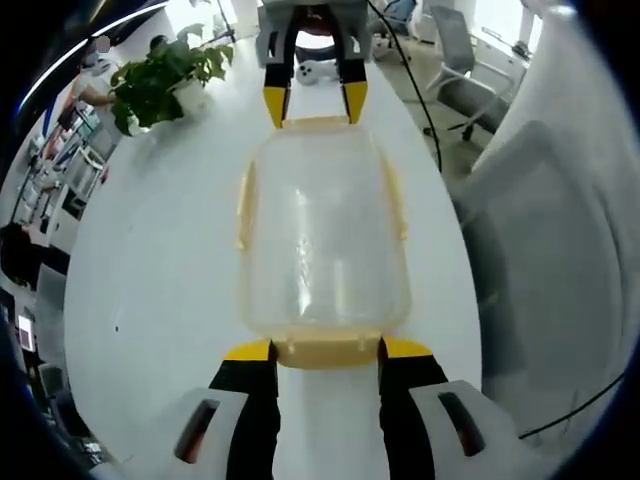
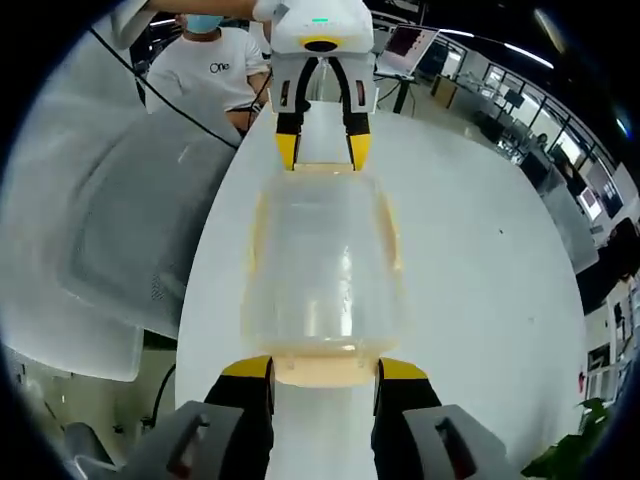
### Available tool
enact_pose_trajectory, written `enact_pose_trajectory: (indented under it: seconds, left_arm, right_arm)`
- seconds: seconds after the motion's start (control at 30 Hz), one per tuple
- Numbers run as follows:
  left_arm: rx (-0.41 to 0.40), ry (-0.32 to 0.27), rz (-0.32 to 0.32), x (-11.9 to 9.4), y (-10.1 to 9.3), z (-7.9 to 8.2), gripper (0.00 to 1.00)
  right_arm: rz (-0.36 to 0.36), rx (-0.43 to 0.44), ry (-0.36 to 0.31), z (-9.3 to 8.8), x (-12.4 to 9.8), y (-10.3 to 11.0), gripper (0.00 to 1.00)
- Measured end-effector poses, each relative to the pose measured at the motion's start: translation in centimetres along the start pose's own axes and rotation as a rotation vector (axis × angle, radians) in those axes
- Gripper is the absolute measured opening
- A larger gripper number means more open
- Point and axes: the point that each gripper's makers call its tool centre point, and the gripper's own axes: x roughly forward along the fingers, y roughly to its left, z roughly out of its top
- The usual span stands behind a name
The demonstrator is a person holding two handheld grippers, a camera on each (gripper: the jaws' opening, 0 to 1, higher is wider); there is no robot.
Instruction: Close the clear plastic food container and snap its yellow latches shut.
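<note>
The clear plastic container (image 1: 322, 235) (image 2: 322, 265) lies lengthwise on the white table (image 1: 150, 280), its lid on top. Yellow latches run along its long sides (image 1: 243, 205) (image 1: 397, 200). My left gripper (image 1: 327, 348) is open, its yellow-tipped jaws flanking the near end latch (image 1: 325, 352). At the far end, the right gripper (image 1: 314, 103) faces me, open, tips just beyond the other end latch (image 1: 315, 123). In the right gripper view my right gripper (image 2: 325, 368) straddles its end latch (image 2: 323, 372), and the left gripper (image 2: 322, 150) stands open opposite.
A potted plant (image 1: 160, 80) stands on the table's far left corner. Grey chair backs (image 1: 540, 250) (image 2: 130, 230) press close to the table edge. A person in a white shirt (image 2: 205, 65) sits behind the left gripper. Office chairs (image 1: 450, 70) stand beyond.
</note>
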Motion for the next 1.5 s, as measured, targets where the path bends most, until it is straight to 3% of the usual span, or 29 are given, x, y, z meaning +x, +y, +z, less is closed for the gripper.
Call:
enact_pose_trajectory:
  seconds: [1.5]
  left_arm:
    - [-0.024,0.033,-0.016,2.8,-0.2,-0.7,0.36]
  right_arm:
    - [0.021,-0.001,0.025,-2.1,2.8,0.0,0.36]
